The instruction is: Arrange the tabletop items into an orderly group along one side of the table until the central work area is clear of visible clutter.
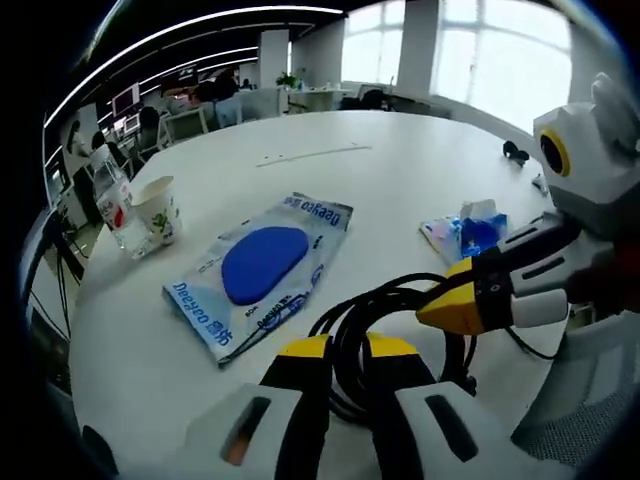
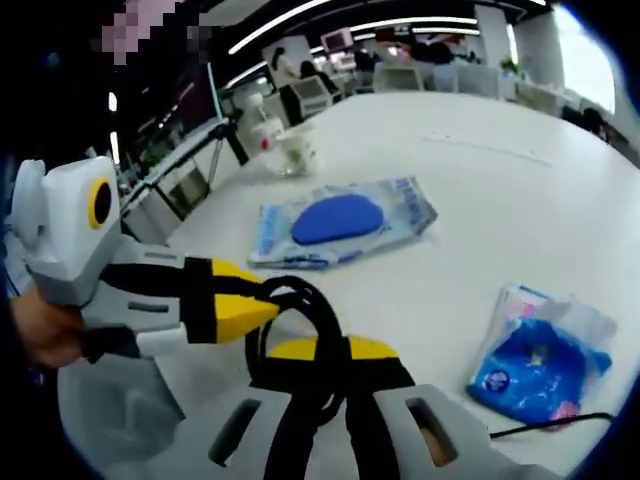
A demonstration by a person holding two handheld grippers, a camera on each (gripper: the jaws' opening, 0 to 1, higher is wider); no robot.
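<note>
Left gripper (image 1: 348,352) jaws narrow, clamped on black cable (image 1: 400,300) bundle at near desk (image 1: 420,170) edge. Right gripper (image 2: 330,352) likewise closed on same cable (image 2: 310,310) loops, both grippers meeting over bundle. Plastic bottle (image 1: 112,200) and paper cup (image 1: 158,210) stand side by side near left desk edge. Wet-wipes pack with blue lid (image 1: 262,270) lies flat mid-desk. Small blue tissue packet (image 1: 468,232) lies toward right edge, apart from wipes. Small dark object (image 1: 515,152) sits at far right edge, too small to identify.
</note>
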